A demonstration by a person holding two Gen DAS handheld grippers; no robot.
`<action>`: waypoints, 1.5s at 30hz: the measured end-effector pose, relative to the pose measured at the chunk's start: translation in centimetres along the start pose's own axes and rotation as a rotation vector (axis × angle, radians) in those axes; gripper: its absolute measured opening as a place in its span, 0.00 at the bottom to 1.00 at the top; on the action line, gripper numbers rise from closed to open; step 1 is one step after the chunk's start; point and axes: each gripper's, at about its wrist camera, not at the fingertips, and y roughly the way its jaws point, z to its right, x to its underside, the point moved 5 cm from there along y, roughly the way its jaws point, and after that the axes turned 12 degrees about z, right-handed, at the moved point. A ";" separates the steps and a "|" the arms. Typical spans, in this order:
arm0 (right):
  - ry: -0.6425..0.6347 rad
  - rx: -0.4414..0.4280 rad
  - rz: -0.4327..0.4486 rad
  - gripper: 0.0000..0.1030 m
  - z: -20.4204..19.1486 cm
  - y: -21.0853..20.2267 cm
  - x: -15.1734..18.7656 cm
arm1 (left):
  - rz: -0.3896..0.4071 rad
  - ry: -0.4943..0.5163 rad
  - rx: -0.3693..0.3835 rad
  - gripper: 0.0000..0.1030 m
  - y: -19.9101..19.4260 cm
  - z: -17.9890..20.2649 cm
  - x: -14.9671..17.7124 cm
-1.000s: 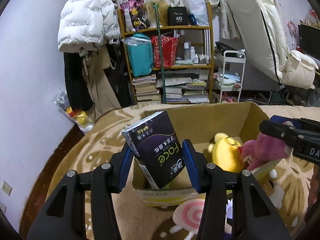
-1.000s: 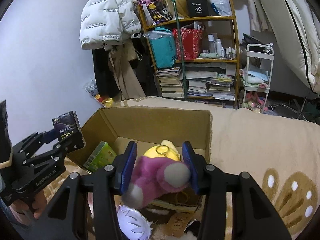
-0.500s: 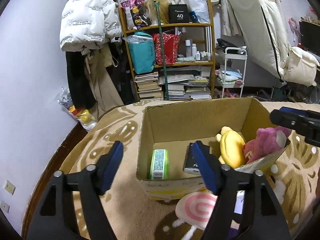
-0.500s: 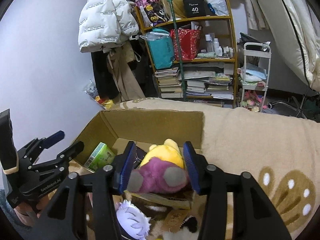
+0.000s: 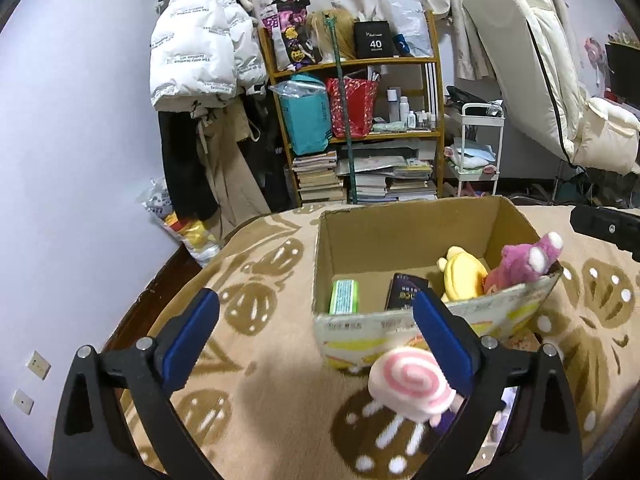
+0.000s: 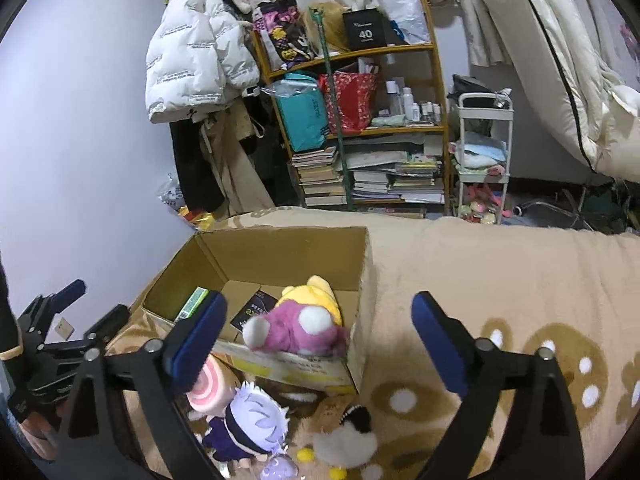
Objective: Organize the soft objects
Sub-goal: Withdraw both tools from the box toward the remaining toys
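A cardboard box (image 5: pixel 400 232) stands open on the beige blanket. Inside it lie a dark tissue pack (image 5: pixel 406 292), a green pack (image 5: pixel 344 296) and a yellow plush (image 5: pixel 464 276). A pink plush (image 6: pixel 296 332) is draped over the box's near rim. My left gripper (image 5: pixel 314 300) hangs in front of the box, jaws opening wide with nothing between them. My right gripper (image 6: pixel 320 300) is back from the box (image 6: pixel 280 252) too, jaws opening and empty. A pink swirl plush (image 5: pixel 404 380) lies outside the box, by my left gripper's right finger.
A white-haired doll (image 6: pixel 252 416) and a black-and-white plush (image 6: pixel 348 436) lie on the blanket in front of the box. Beyond the bed stand a crowded wooden shelf (image 5: pixel 360 128), hanging coats (image 5: pixel 196 64) and a white cart (image 6: pixel 480 160).
The left gripper let go of the dark tissue pack, which now lies in the box. The right gripper released the pink plush onto the rim. Both drew back and opened wide.
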 end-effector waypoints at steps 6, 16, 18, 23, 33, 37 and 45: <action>0.006 0.003 -0.017 0.99 0.0 -1.1 0.5 | -0.027 -0.041 -0.004 0.94 -2.1 -0.8 0.1; -0.023 -0.004 -0.050 1.00 -1.0 -2.7 2.0 | -0.052 -0.050 -0.030 0.94 -4.8 -1.6 1.1; -0.026 -0.005 -0.055 1.00 -1.1 -3.0 2.2 | -0.057 -0.048 -0.027 0.94 -5.1 -1.5 1.3; -0.026 -0.004 -0.070 1.00 -1.3 -3.6 2.7 | -0.062 -0.029 -0.023 0.94 -5.6 -1.1 1.5; -0.025 0.022 -0.111 1.00 -0.9 -3.5 3.7 | -0.067 -0.024 -0.027 0.94 -5.4 -0.7 2.0; -0.028 0.029 -0.135 1.00 -0.8 -3.0 4.0 | -0.080 -0.037 -0.019 0.94 -4.7 -0.8 2.3; -0.038 0.068 -0.161 1.00 -0.3 -1.8 4.6 | -0.092 -0.026 0.004 0.94 -3.2 0.3 3.0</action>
